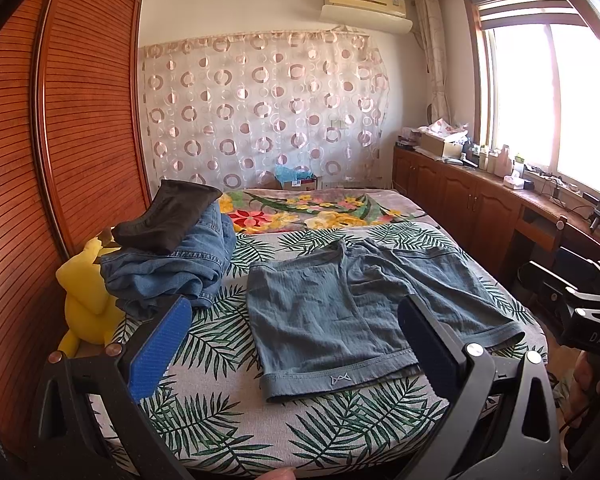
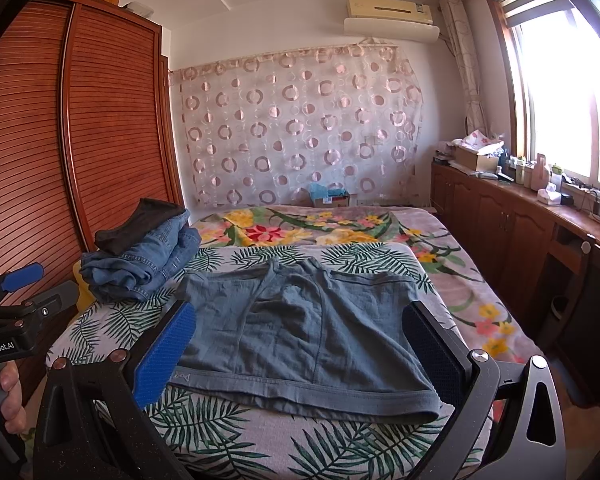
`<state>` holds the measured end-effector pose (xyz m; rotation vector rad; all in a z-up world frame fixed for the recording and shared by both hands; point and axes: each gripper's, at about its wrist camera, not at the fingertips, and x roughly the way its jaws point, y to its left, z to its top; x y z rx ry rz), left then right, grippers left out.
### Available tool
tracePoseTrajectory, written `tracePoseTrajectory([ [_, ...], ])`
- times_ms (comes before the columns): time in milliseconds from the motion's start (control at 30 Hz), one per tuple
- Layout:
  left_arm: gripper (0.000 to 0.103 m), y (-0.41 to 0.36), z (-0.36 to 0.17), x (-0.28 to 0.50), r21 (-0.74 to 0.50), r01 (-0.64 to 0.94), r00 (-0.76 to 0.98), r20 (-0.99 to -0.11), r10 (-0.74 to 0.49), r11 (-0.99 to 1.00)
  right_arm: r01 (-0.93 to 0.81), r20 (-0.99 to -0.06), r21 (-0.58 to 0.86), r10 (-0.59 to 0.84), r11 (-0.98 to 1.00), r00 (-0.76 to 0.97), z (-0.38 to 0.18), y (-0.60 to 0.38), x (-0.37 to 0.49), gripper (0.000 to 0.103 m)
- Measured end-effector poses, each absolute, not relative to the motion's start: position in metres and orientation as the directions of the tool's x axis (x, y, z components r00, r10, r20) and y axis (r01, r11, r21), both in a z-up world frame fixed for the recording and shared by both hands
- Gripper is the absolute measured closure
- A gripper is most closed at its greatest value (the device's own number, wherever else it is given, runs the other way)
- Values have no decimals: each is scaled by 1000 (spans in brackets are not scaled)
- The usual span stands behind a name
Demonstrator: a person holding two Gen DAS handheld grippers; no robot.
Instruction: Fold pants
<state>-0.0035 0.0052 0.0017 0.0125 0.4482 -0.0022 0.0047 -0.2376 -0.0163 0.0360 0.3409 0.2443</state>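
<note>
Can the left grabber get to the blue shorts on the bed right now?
Probably yes. The left gripper is open and the blue shorts lie flat on the bed straight ahead of it, with nothing between them. The jeans pile sits off to the side.

Both tools are built alike. The left gripper (image 1: 296,344) has a black frame shaped like a wide fork, with triangular cut-outs in its arms and round silver screws (image 1: 472,349) at the joints. Its fingers carry blue ribbed pads (image 1: 160,348); the one on the right side looks darker, in shade. The right gripper (image 2: 300,350) shows the same black frame, silver screws (image 2: 480,355) and blue textured pads (image 2: 165,354). White lettering reads "GenRobot.AI" (image 2: 2,348) on one black body and "DAS" (image 1: 599,340) on the other. A hand (image 2: 8,396) wraps a dark grip; no sleeve is visible.
</note>
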Motion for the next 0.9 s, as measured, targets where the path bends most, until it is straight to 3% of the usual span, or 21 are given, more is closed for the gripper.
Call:
tracePoseTrajectory([
  [900, 0, 4, 5, -4, 16, 7, 901, -433, 0, 1000, -229, -326, 74, 241, 971, 914, -15, -238, 4, 0],
])
